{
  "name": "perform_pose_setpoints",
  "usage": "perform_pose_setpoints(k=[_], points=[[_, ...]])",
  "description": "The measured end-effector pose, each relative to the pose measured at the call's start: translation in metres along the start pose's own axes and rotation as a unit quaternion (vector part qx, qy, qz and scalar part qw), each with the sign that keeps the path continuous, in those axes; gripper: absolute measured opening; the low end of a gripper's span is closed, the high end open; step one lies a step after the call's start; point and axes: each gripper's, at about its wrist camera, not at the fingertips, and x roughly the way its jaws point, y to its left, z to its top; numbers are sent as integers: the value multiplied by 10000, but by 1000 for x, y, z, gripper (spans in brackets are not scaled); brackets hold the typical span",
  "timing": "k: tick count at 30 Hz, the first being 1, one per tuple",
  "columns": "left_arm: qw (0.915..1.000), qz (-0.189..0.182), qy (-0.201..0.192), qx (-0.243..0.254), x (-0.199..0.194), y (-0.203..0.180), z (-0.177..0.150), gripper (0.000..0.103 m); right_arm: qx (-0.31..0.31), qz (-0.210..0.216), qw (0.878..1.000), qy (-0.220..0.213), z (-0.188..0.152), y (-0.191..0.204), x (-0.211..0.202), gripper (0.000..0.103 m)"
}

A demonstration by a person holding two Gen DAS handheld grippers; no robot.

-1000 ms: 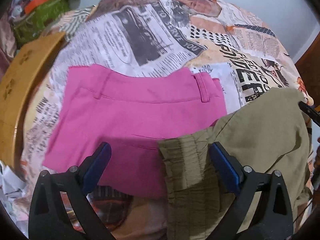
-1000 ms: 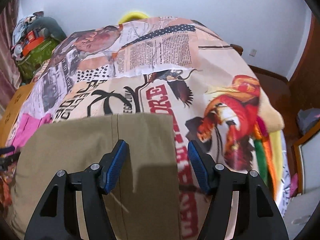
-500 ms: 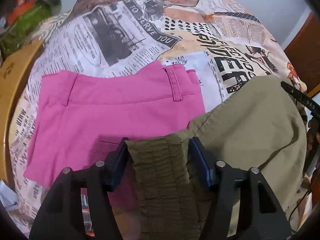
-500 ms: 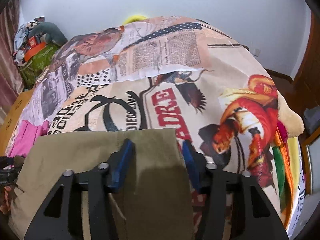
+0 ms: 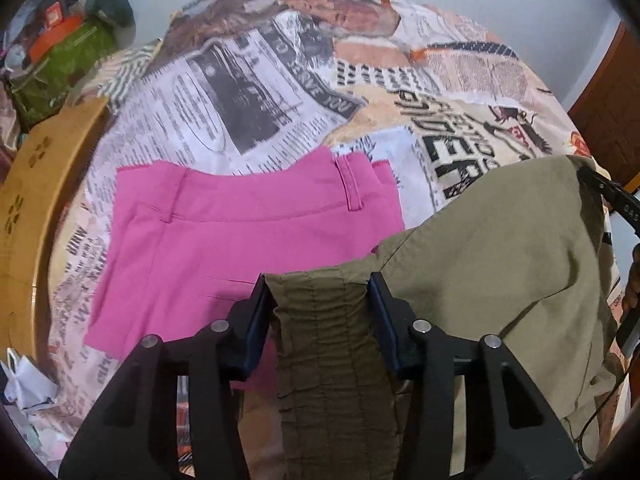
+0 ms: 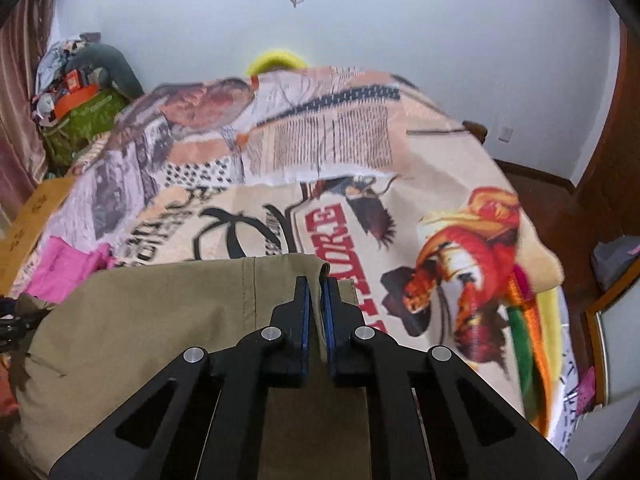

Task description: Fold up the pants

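The left gripper (image 5: 320, 304) is clamped on the gathered, ribbed elastic waistband (image 5: 324, 344) of the olive-khaki pants (image 5: 500, 264), with its 2 blue-lined fingers (image 5: 258, 320) pressing that bunched band from either side. From there the khaki cloth spreads toward the bed's right edge, where the other tool shows as a dark shape at the frame's rim. The right gripper (image 6: 316, 312) is pinched tight on the pants (image 6: 160, 320) at their far hem corner, a fold of cloth squeezed between its nearly touching blue pads (image 6: 306, 320); a stitched seam runs down the fabric just beside the left finger. The pants lie across the near part of the bed, draped on the patchwork newspaper-print bedspread (image 5: 256, 92), and their waistband end overlaps the near right corner of a pair of pink pants (image 5: 240, 232) that lie flat on the bedspread (image 6: 360, 208) toward the bed's left edge, waistband and belt loops turned to the far side. Beside the left edge of the bed stands a curved wooden board (image 5: 36, 184), and beyond it a heap with a green bag (image 6: 80, 120) sits against the white wall. A yellow rim (image 6: 278, 60) peeks over the far edge of the bed.
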Motion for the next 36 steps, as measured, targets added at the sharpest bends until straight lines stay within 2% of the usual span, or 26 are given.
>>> perform_pose_setpoints(k=[4, 13, 17, 25, 36], points=[[9996, 59, -228, 160, -30, -4, 4, 45, 26, 46, 9996, -262, 11, 1, -29, 5], [9953, 49, -940, 210, -115, -8, 16, 45, 131, 153, 9927, -1188, 47, 8, -118, 5], [9930, 42, -1157, 224, -148, -9, 13, 45, 105, 223, 9897, -1411, 49, 12, -155, 5], [9916, -104, -1252, 313, -191, -12, -16, 44, 14, 299, 9898, -1395, 19, 17, -200, 4], [9907, -259, -1162, 657, -226, -25, -78, 44, 305, 430, 9915, -1190, -53, 21, -249, 4]])
